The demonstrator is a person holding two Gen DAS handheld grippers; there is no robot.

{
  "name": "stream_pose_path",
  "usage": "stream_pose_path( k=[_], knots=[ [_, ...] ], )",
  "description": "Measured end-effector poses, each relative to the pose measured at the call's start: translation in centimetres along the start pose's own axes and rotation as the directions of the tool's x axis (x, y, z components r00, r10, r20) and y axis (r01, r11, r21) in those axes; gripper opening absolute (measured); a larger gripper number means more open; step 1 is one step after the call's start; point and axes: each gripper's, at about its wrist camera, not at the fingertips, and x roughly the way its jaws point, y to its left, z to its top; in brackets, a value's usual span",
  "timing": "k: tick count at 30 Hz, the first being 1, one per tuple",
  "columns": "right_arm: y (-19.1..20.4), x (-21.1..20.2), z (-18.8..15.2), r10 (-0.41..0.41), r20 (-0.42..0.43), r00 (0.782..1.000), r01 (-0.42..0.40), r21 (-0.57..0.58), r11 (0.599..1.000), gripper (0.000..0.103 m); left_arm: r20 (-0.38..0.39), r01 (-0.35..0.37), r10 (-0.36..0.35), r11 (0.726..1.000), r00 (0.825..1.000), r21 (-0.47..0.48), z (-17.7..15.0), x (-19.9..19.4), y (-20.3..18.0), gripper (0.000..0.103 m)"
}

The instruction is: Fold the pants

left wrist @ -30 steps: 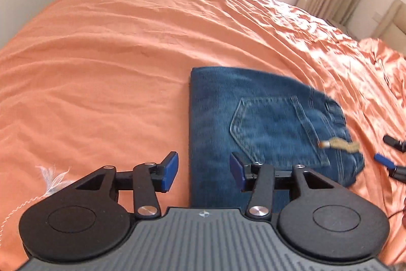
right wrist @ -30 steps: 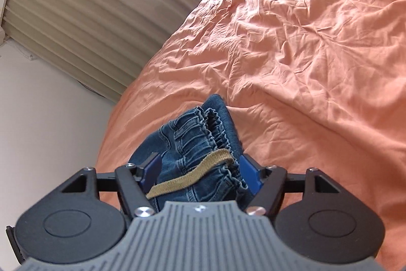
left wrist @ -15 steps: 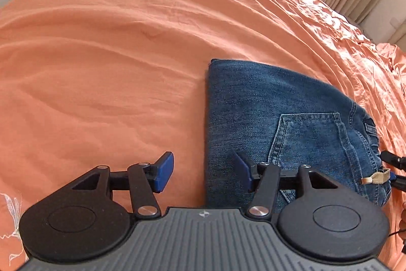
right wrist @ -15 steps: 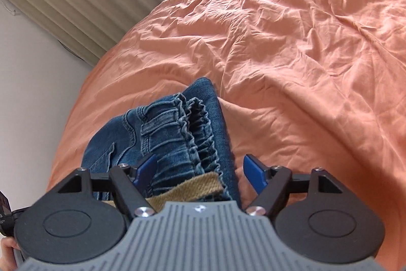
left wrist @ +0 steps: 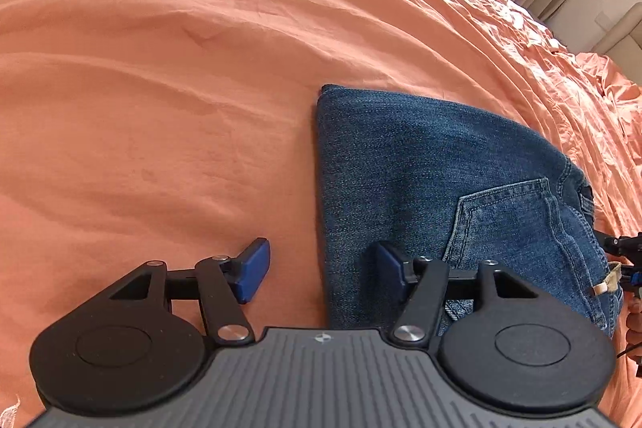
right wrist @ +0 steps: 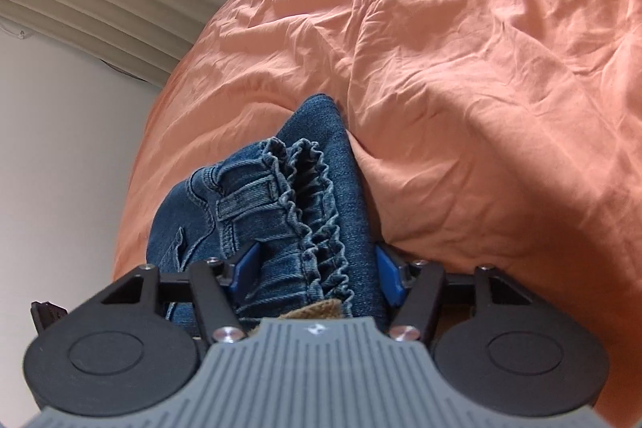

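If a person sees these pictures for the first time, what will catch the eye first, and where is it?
First comes the orange bedsheet that fills both views, wrinkled toward the window side. On it lie the folded blue jeans, pocket side up, right of centre in the left wrist view. The right claw straddles their gathered waistband and has just been closing; the left claw stands open over their folded edge.

Both wrist views look down (close) on jeans.

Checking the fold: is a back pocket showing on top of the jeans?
Yes, a stitched back pocket faces up on the folded jeans.
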Motion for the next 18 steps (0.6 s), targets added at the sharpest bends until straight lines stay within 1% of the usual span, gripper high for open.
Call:
stream_pose_path(
  k=[1, 2, 4, 7, 9, 13, 15, 16, 17, 18],
  knots=[
    [0.1, 0.1, 0.0, 0.005, -0.002, 1.000, -0.005, 0.003, 1.000, 0.046, 0.006, 0.014, -0.014, 1.000, 1.000, -0.012, 0.0, 0.2, 0.3, 0.071],
    [0.1, 0.0, 0.0, 0.009, -0.002, 1.000, -0.009, 0.007, 1.000, 0.044, 0.011, 0.027, -0.027, 0.999, 1.000, -0.026, 0.0, 0.4, 0.6, 0.071],
    [0.3, -0.2, 0.0, 0.007, 0.001, 1.000, -0.007, 0.013, 1.000, 0.036, 0.017, 0.046, -0.045, 0.997, 0.999, -0.055, 0.2, 0.7, 1.1, 0.071],
    [0.3, -0.6, 0.0, -0.008, 0.017, 1.000, 0.008, 0.033, 0.999, 0.028, 0.020, 0.038, -0.036, 0.997, 0.999, -0.065, 1.1, 1.2, 1.0, 0.071],
    [-0.2, -0.6, -0.1, -0.004, 0.016, 1.000, 0.003, 0.065, 0.998, 0.028, 0.022, 0.016, -0.014, 0.998, 1.000, -0.053, 1.7, 1.7, 0.5, 0.071],
    [-0.1, -1.2, -0.4, -0.007, 0.012, 1.000, 0.007, 0.029, 1.000, 0.029, 0.022, -0.018, 0.019, 0.997, 1.000, -0.069, 3.6, 2.4, 0.2, 0.072],
    [-0.1, -1.1, -0.4, -0.004, 0.013, 1.000, 0.004, 0.033, 0.999, 0.030, 0.042, -0.038, 0.043, 0.993, 0.998, -0.112, 4.8, 1.7, 0.3, 0.061],
    [-0.1, -1.3, -0.4, -0.001, 0.017, 1.000, 0.001, 0.031, 1.000, 0.032, 0.055, -0.044, 0.052, 0.990, 0.997, -0.137, 5.2, 1.1, 0.4, 0.058],
    [0.2, -1.5, -0.5, -0.005, 0.022, 1.000, 0.005, 0.019, 1.000, 0.033, 0.065, -0.037, 0.048, 0.987, 0.997, -0.159, 5.5, 0.4, 0.3, 0.056],
    [0.8, -1.9, -0.5, -0.021, 0.038, 0.999, 0.021, -0.006, 1.000, 0.036, 0.075, -0.018, 0.031, 0.986, 0.997, -0.165, 5.6, -0.3, 0.2, 0.056]
  ],
)
